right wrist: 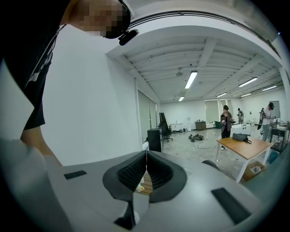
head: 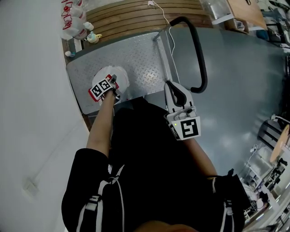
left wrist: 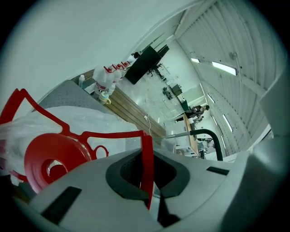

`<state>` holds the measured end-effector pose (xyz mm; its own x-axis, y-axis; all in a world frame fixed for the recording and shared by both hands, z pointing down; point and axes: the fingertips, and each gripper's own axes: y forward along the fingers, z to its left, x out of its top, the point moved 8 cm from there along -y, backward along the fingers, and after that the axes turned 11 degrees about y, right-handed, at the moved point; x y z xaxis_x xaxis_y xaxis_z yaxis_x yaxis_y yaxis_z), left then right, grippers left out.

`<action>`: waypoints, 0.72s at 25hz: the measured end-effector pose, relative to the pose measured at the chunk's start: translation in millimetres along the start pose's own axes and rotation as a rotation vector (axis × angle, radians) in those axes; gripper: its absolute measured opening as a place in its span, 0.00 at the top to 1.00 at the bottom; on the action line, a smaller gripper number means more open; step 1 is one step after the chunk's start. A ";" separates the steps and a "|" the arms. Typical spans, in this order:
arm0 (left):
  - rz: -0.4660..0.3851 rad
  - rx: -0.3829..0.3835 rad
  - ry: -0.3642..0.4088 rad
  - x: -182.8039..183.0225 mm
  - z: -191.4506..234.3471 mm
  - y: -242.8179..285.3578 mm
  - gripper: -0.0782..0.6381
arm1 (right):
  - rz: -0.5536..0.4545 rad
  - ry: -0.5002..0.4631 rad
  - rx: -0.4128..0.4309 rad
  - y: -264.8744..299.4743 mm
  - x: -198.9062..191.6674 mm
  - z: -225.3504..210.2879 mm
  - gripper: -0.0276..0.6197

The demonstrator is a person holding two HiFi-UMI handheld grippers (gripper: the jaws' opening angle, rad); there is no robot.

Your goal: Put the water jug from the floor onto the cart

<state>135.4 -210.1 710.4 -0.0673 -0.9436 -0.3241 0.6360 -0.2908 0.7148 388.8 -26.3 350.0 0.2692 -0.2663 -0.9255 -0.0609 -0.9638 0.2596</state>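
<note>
The water jug (head: pixel 108 74), clear with a red cap (left wrist: pixel 50 159) and a red carrying handle (left wrist: pixel 147 158), is over the near left part of the cart's steel deck (head: pixel 136 59); whether it rests on the deck I cannot tell. My left gripper (head: pixel 114 81) is shut on a thin bar of that red handle, which runs between its dark pads. My right gripper (head: pixel 171 87) is shut with nothing in it, close beside the upright of the cart's black push handle (head: pixel 200 54). In the right gripper view the right gripper (right wrist: pixel 146 168) points out across the room, pads together.
More jugs with red handles (head: pixel 72 18) stand by the white wall (head: pixel 31 90) beyond the cart, beside a wooden slatted platform (head: pixel 136 13) and a small toy (head: pixel 93 37). A white cable (head: pixel 168 27) runs down to the cart. Furniture and gear (head: pixel 272 149) crowd the right side.
</note>
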 end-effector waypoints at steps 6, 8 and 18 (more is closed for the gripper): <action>0.056 -0.029 0.094 -8.3 -17.6 12.6 0.86 | 0.010 -0.005 -0.018 -12.1 -9.3 -0.7 0.93; 0.054 -0.033 0.113 -9.4 -18.4 13.2 0.86 | 0.022 -0.014 -0.005 -11.8 -11.4 3.7 0.93; 0.025 -0.098 0.182 -20.0 -23.5 5.2 0.62 | 0.035 -0.049 0.037 -16.7 -30.4 30.2 0.93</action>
<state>158.1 -189.0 706.0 0.0840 -0.9036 -0.4200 0.7081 -0.2424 0.6632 352.6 -2.5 365.4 0.2194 -0.2995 -0.9285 -0.1057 -0.9534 0.2825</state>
